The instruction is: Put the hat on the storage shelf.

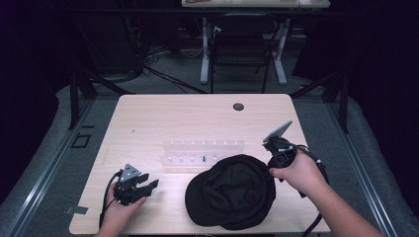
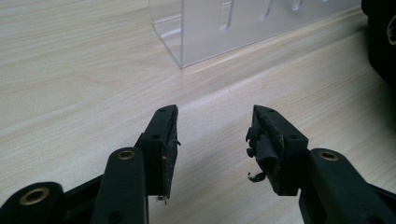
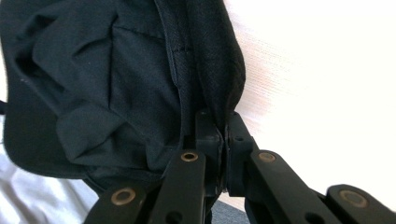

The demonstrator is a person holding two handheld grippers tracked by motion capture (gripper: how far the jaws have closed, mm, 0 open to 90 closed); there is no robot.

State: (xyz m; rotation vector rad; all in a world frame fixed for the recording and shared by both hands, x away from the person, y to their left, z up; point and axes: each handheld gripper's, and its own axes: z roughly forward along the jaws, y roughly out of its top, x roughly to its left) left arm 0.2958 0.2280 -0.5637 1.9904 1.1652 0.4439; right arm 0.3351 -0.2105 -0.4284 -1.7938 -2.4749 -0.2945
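**A:** Right gripper view entry: my right hand-held gripper (image 3: 223, 140) has its jaws pressed together on the rim of the black cap (image 3: 116, 84), pinching the folded edge band. From the high view the cap (image 1: 232, 192) lies crown-down on the worktop (image 1: 148, 118), opening upward, near the front edge, with the clear rack (image 1: 202, 152) just behind it.

**B:** And the left?

**A:** My left hand-held gripper (image 2: 212, 140) has its jaws apart, nothing between them, low over bare wood. It sits well to the left of the cap, pointing toward the rack (image 2: 243, 28).

**B:** Step in hand?

**A:** I judge it as the grasp stage: one rim point secured, cap not yet lifted.

**B:** Next move?

**A:** Probably bring the left across to the opposite rim and close there, so the soft fabric doesn't sag or fold. Risk: a single pinch lets the cap swing.
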